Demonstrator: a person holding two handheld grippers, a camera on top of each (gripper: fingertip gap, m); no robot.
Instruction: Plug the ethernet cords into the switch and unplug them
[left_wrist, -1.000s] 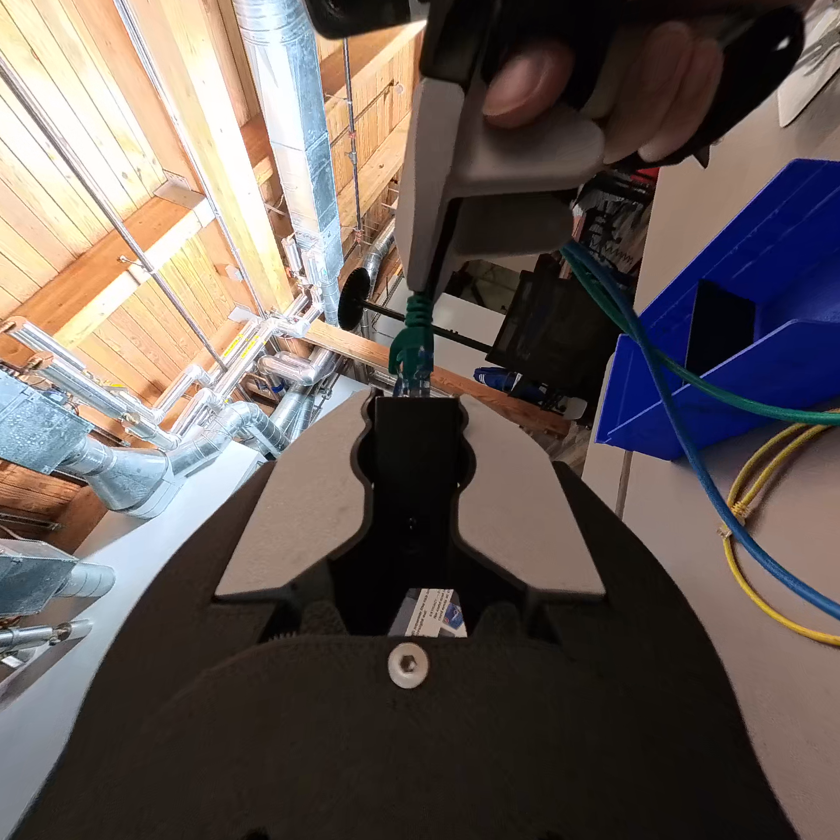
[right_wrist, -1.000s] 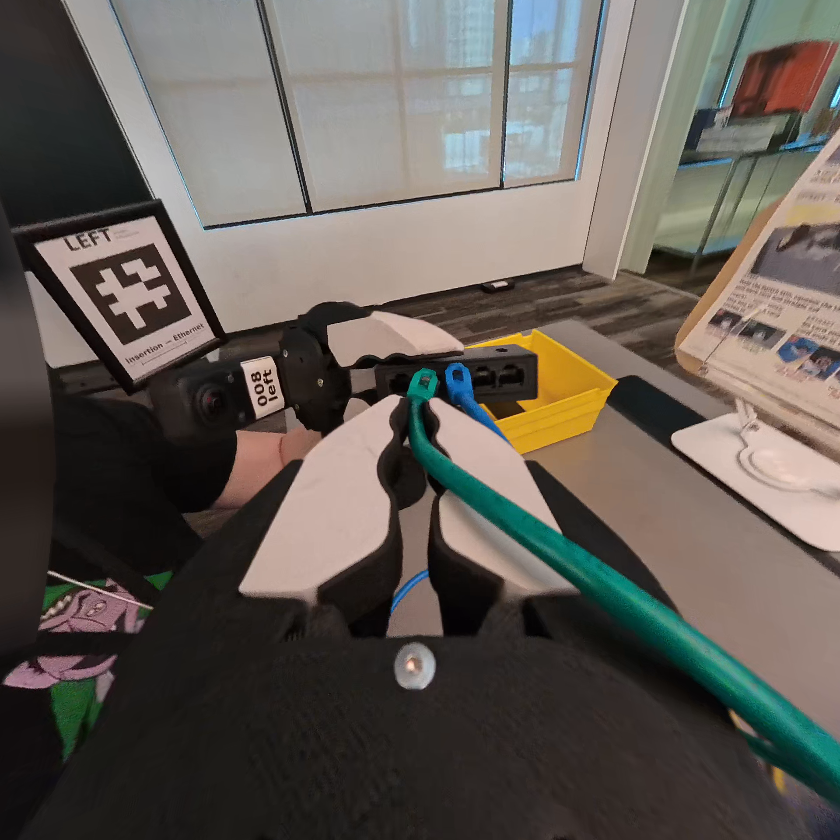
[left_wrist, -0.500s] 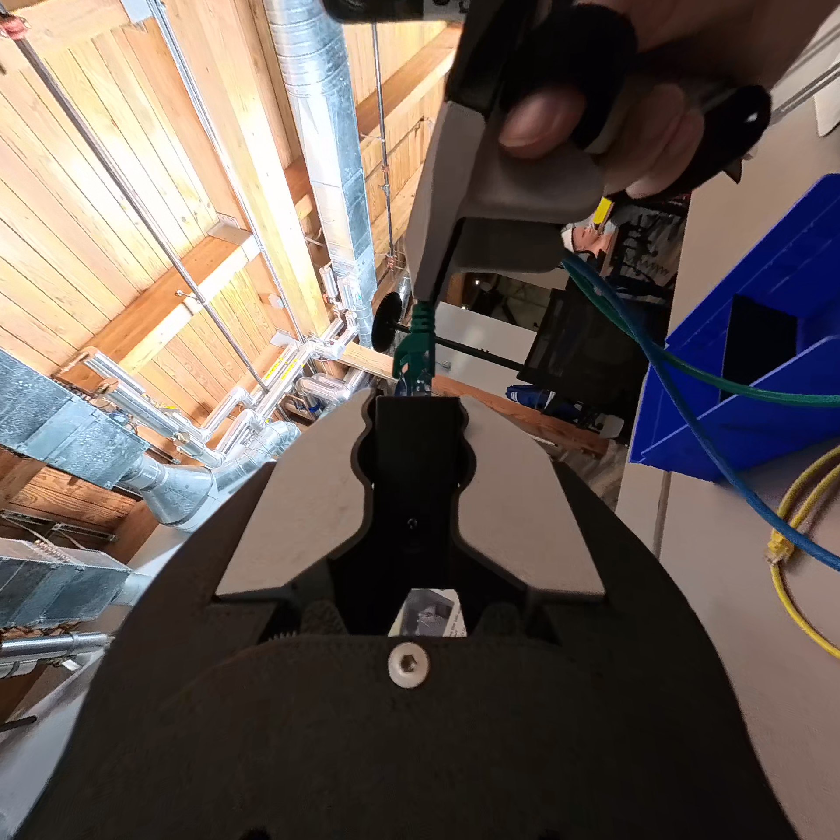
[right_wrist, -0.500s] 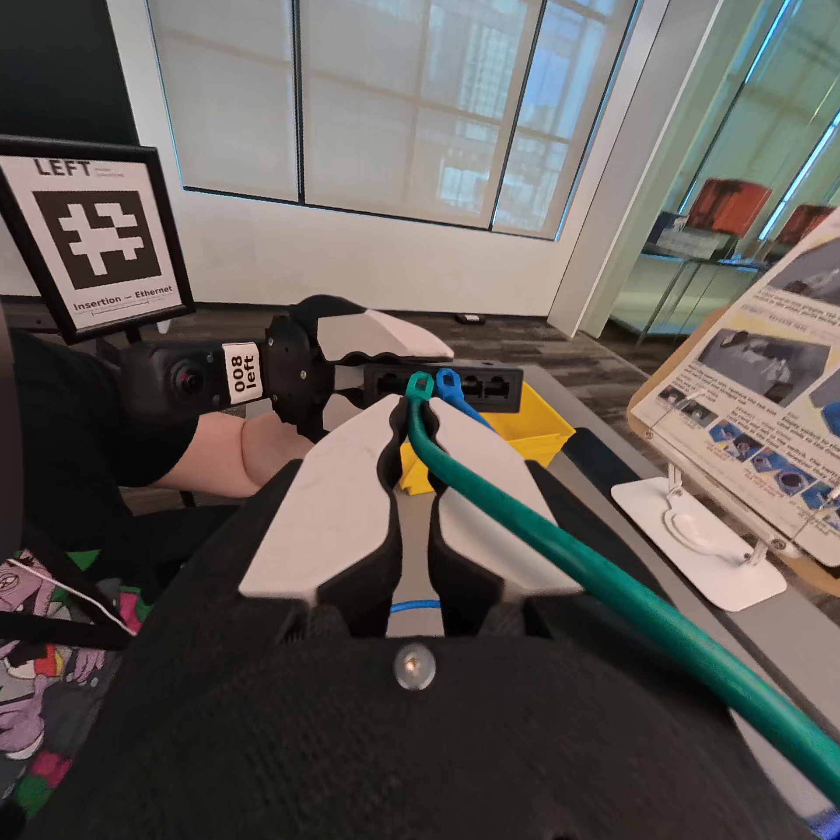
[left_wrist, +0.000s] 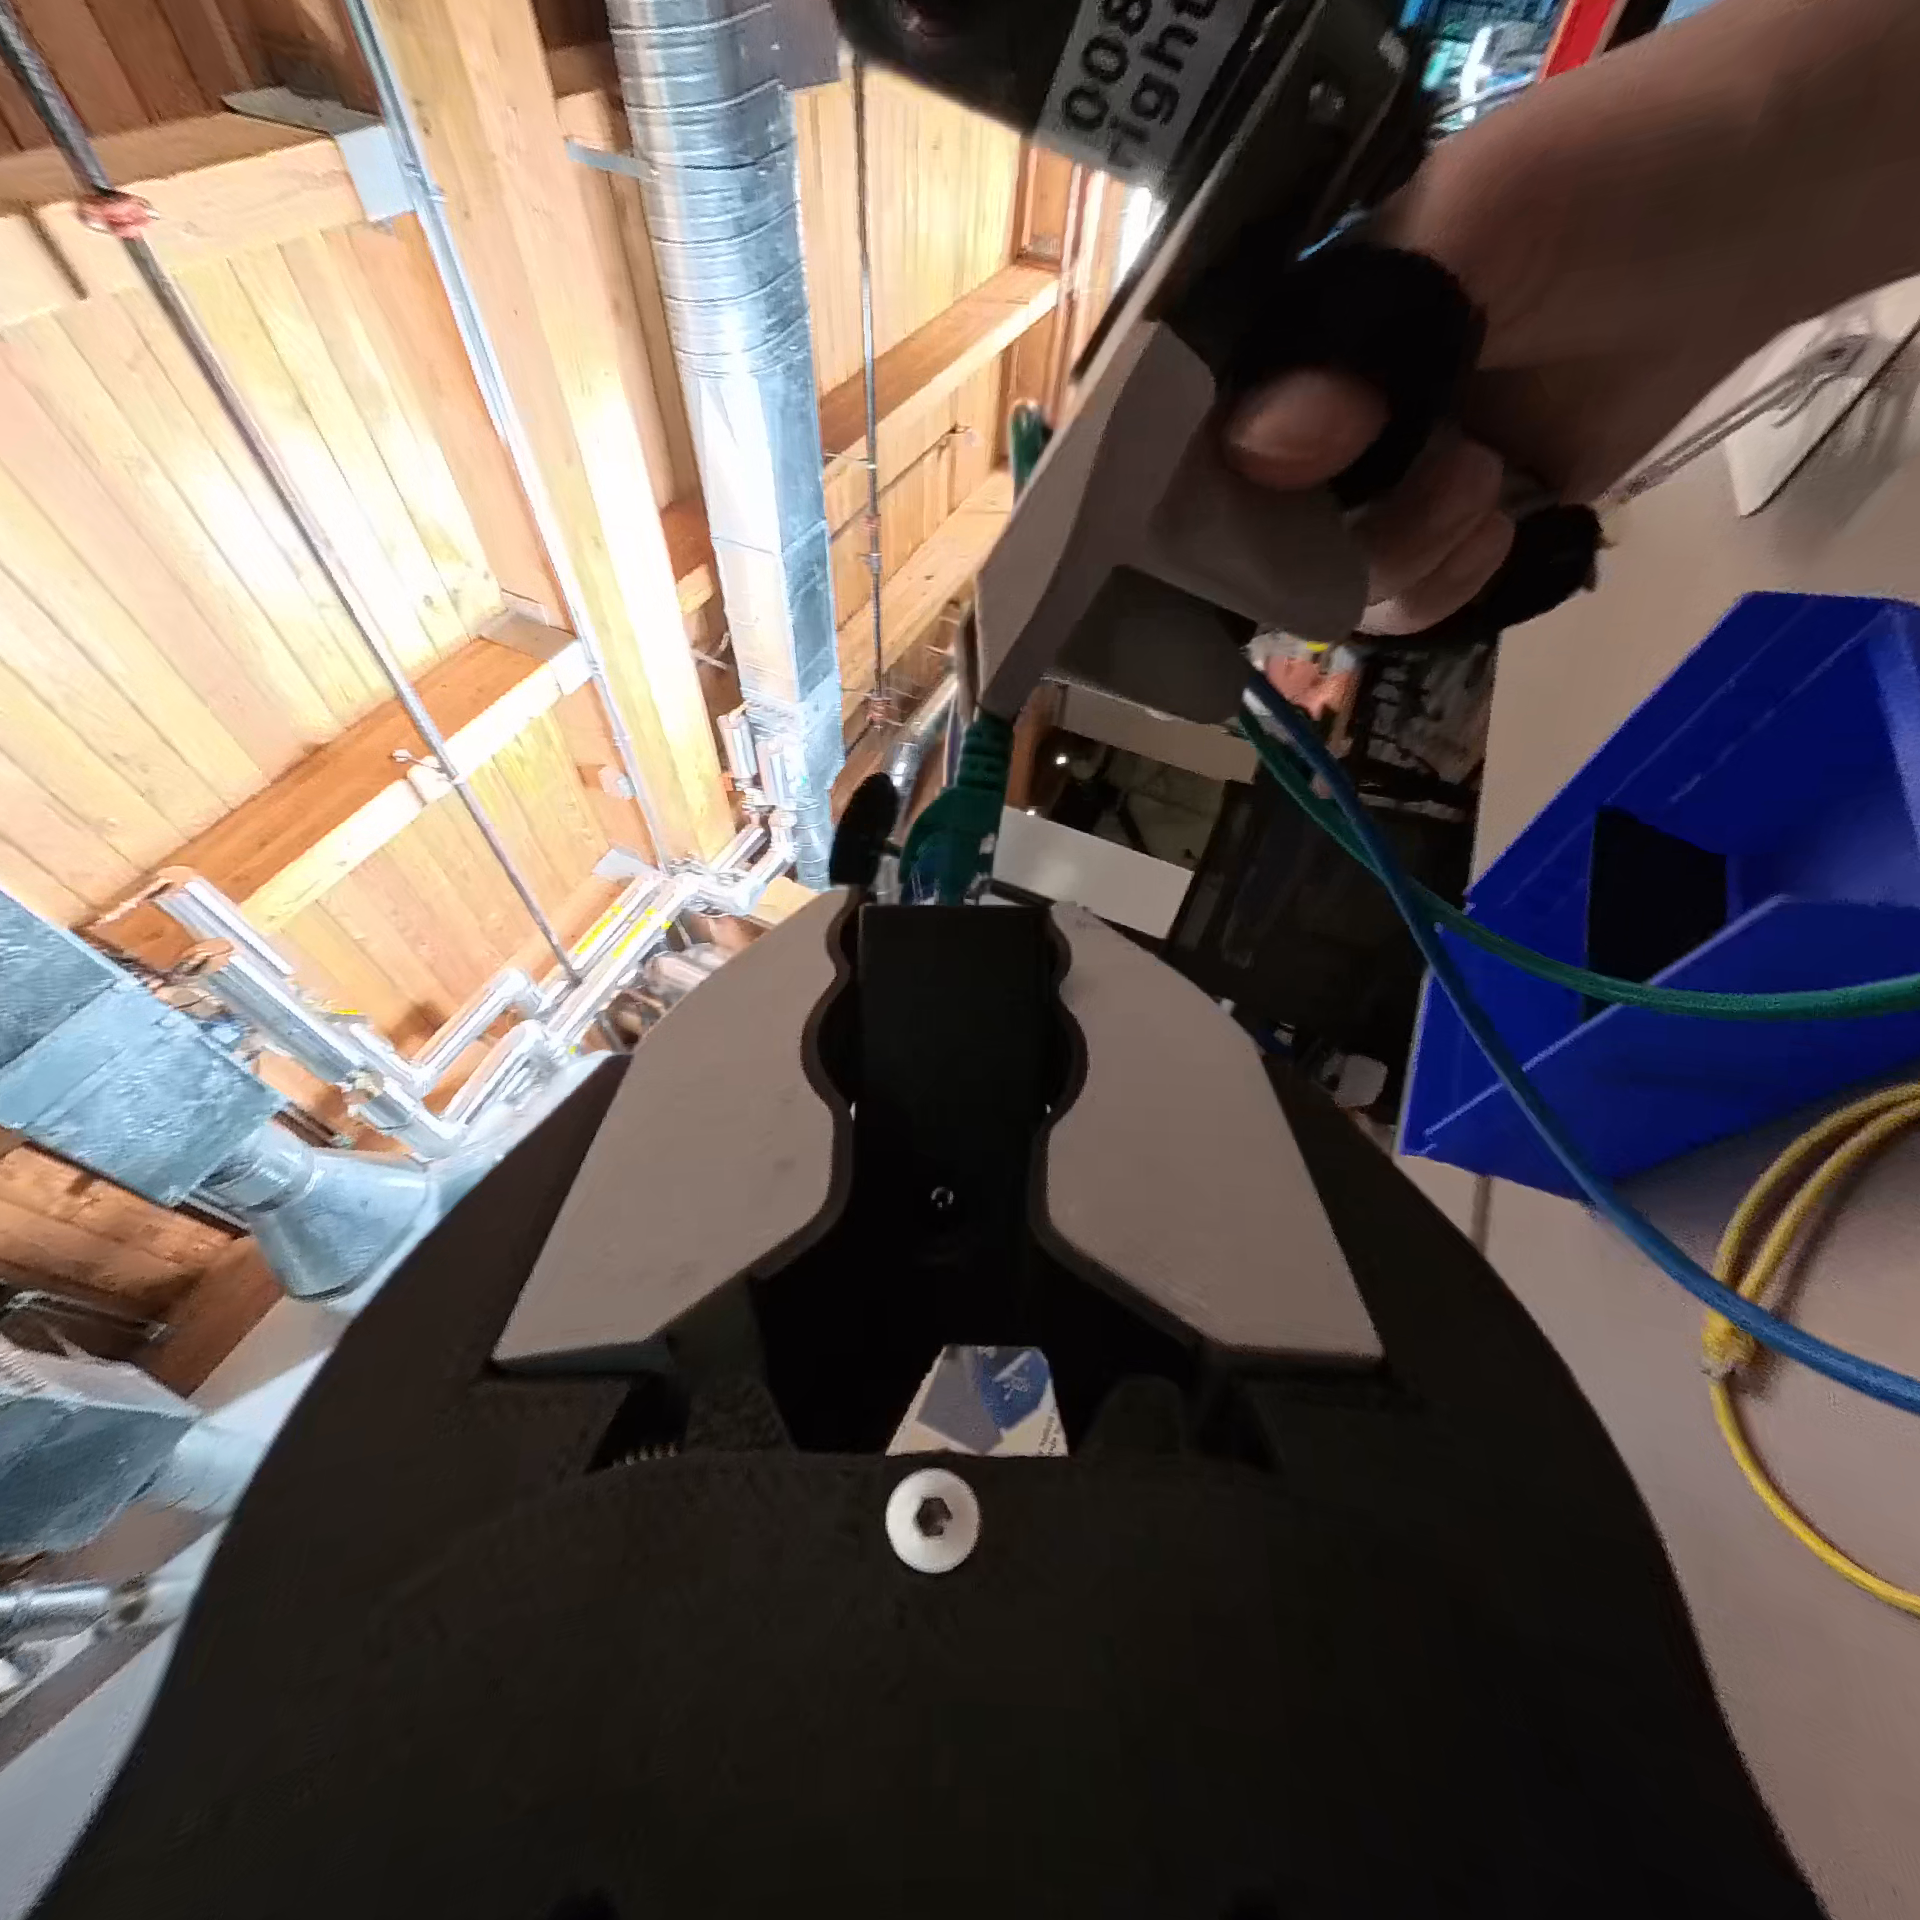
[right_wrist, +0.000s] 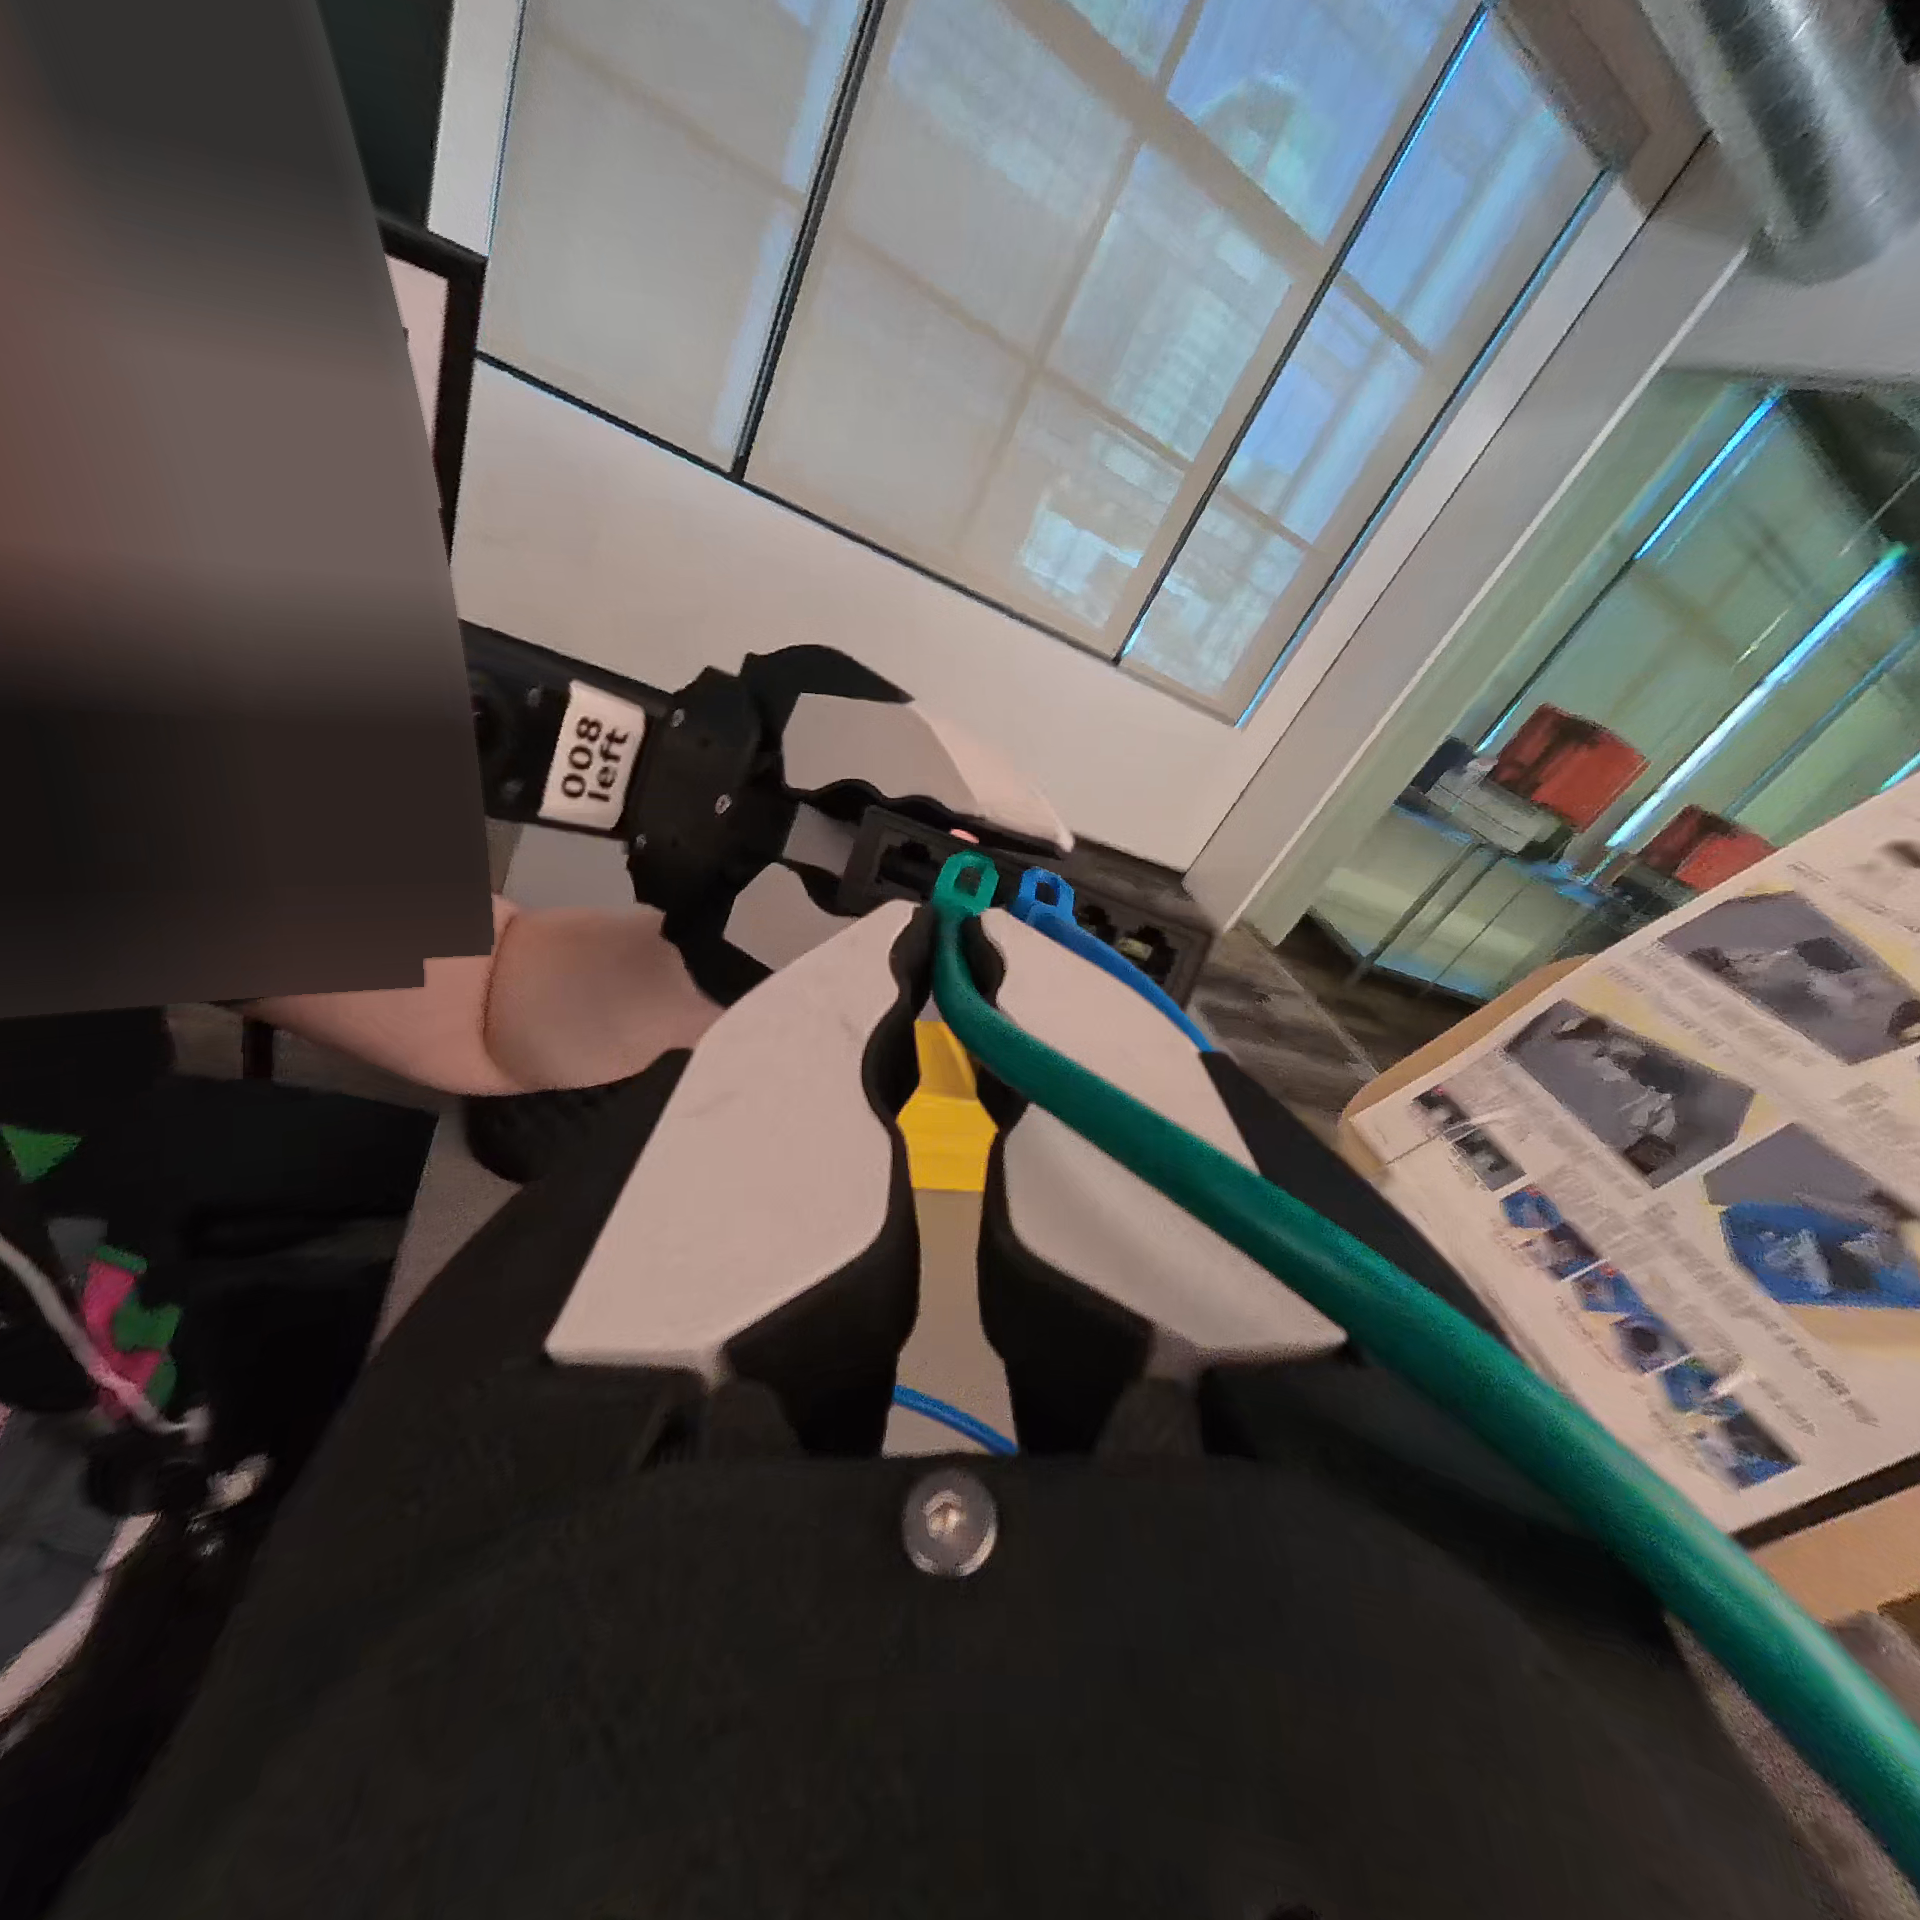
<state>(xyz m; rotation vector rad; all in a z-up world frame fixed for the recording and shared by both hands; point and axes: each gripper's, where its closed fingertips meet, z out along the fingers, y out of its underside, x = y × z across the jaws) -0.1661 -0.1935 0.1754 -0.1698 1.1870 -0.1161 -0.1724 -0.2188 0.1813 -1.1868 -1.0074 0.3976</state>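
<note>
Both grippers meet at the black switch (right_wrist: 1029, 894), held up off the table.

The left gripper (left_wrist: 951, 920) has its fingers clamped on the switch body, one flat grey pad on each side. The right gripper (right_wrist: 940, 935) pinches the green cord (right_wrist: 1299, 1236) just behind its plug, fingers nearly together; the plug sits at a port beside the blue cord (right_wrist: 1101, 951) (how deep it is seated cannot be told). In the left wrist view, a yellow cord (left_wrist: 1766, 1340) lies looped on the grey table (left_wrist: 1621, 1382) near a blue bin (left_wrist: 1756, 894).
</note>
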